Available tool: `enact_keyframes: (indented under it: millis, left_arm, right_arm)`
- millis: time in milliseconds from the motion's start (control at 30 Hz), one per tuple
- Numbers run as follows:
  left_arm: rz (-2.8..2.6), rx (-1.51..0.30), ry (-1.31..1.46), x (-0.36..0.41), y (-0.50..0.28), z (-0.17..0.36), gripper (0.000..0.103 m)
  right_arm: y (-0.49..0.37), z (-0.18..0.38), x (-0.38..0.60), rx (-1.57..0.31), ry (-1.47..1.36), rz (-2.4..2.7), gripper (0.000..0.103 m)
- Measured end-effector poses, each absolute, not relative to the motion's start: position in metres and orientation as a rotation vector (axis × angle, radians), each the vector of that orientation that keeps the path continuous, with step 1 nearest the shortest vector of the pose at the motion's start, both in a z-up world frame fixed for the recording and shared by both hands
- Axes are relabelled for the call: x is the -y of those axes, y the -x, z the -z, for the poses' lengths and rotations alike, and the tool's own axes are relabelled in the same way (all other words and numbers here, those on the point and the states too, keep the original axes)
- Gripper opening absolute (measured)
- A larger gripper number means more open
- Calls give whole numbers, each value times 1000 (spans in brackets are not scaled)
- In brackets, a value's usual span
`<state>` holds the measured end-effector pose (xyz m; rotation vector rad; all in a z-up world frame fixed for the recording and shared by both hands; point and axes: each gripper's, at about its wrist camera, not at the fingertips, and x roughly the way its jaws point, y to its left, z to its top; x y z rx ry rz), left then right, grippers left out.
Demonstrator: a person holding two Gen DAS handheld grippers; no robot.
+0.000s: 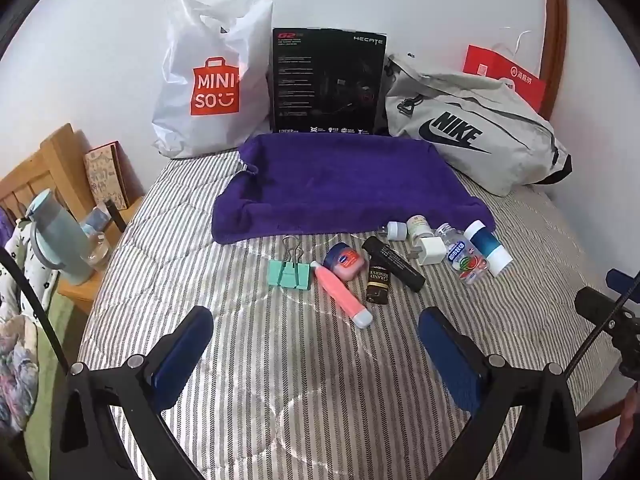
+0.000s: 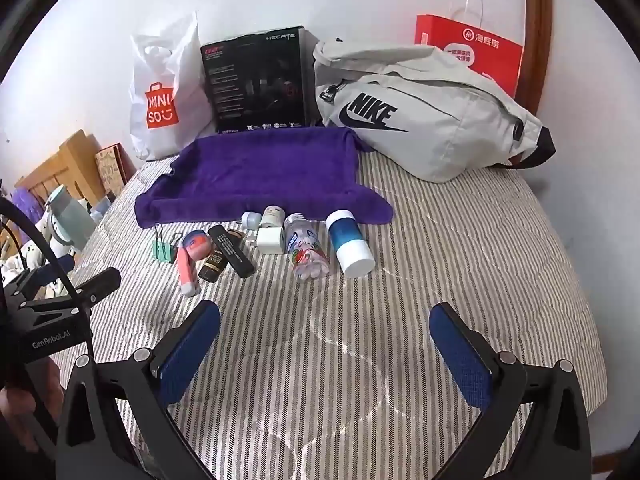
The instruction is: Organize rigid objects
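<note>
Several small rigid items lie in a row on the striped bed in front of a purple towel (image 1: 344, 184) (image 2: 260, 172): a teal binder clip (image 1: 290, 274), a pink tube (image 1: 342, 294), a Vaseline jar (image 1: 345, 264), a black bar (image 1: 394, 262), a white charger (image 1: 432, 252), a clear bottle (image 2: 306, 246) and a blue-white cylinder (image 2: 349, 242). My left gripper (image 1: 316, 320) is open and empty, just short of the pink tube. My right gripper (image 2: 326, 316) is open and empty, short of the clear bottle.
A Miniso bag (image 1: 208, 80), a black Hecate box (image 1: 328, 80), a grey Nike bag (image 1: 472, 128) and a red paper bag (image 2: 468, 52) stand along the wall. A wooden nightstand (image 1: 76, 296) with a blue flask (image 1: 60, 240) is at left.
</note>
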<state>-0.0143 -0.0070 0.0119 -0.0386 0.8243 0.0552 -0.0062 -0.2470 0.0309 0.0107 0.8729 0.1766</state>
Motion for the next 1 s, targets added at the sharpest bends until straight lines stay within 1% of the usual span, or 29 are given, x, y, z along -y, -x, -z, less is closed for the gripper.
enact_keyframes:
  millis: [667, 1000]
  left_arm:
    - [-54, -806, 36, 8, 19, -14, 103]
    - [-92, -790, 41, 11, 28, -23, 103]
  right_arm:
    - [10, -33, 245, -868, -4, -177, 103]
    - [12, -34, 247, -871, 2, -205, 103]
